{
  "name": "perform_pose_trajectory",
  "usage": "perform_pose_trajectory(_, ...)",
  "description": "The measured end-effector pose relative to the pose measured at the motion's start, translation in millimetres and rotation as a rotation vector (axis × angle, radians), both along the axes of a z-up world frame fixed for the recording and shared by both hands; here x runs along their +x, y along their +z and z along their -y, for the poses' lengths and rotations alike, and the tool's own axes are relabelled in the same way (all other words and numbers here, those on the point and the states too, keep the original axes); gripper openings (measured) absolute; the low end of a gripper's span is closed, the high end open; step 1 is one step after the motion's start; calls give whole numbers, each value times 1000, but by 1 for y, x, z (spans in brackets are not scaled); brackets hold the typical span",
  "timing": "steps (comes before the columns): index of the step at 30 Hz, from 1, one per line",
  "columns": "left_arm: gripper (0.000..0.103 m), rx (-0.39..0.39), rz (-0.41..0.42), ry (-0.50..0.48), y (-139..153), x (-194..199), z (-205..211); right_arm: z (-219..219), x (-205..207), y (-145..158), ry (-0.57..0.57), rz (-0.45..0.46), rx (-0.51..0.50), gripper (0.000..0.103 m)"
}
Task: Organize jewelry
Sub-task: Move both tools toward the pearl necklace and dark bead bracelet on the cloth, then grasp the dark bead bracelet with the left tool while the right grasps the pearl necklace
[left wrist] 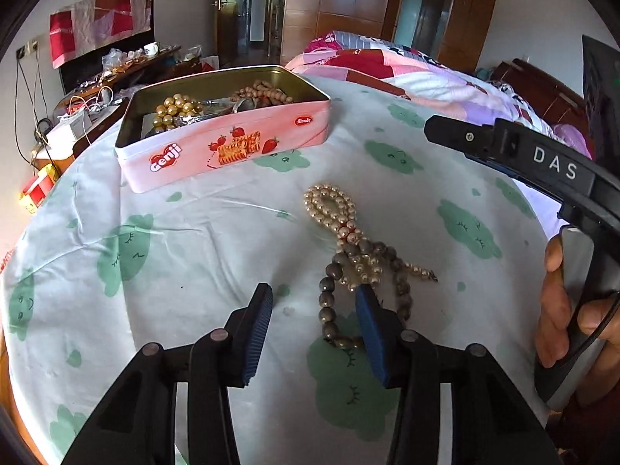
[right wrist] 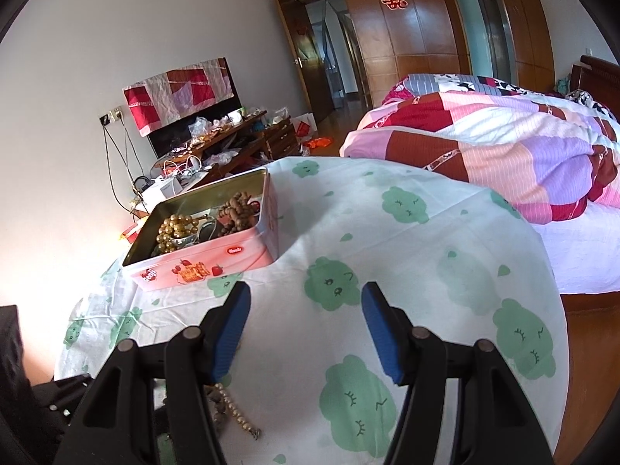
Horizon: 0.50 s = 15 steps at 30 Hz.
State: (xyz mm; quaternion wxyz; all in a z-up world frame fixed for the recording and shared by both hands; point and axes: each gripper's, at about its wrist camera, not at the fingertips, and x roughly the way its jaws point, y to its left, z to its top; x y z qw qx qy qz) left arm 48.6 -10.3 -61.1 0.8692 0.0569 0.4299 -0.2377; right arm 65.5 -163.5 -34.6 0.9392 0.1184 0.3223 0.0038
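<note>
My left hand-held gripper (left wrist: 314, 302) stands wide apart and empty over the tabletop (left wrist: 193, 255), its right pad just touching the tangle of pearl strand (left wrist: 333, 209) and dark bead bracelet (left wrist: 329, 310), with bare cloth between there and the pink tin (left wrist: 224, 151) near the far edge. My right hand-held gripper (right wrist: 306, 302) is equally open, holding nothing. Its view catches only the pearl tail (right wrist: 236, 410) under its left finger, while the left view shows the strand's long axis running from the tin toward me.
</note>
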Motion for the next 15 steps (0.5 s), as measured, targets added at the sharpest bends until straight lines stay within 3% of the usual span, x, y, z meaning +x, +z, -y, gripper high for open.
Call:
perform_pose_trajectory(2, 45, 15, 6, -1, 0, -3, 2, 1, 0, -1, -1, -3, 8, 63)
perform_pose_trajectory(4, 28, 26, 13, 10, 1, -3, 2, 1, 0, -1, -1, -5, 12, 63)
perform_pose_trajectory(5, 14, 13, 8, 9, 1, -4, -1, 1, 1, -1, -1, -5, 12, 63)
perform_pose_trajectory(6, 9, 0, 0, 9, 0, -1, -2, 2, 0, -1, 0, -6, 14, 63)
perform_pose_trajectory(12, 8, -32, 18, 41, 3, -2, -8, 4, 0, -4, -6, -18, 33, 63)
perform_pose_trajectory(15, 8, -132, 76, 85, 17, -5, -25, 5, -1, -4, -9, -16, 40, 63)
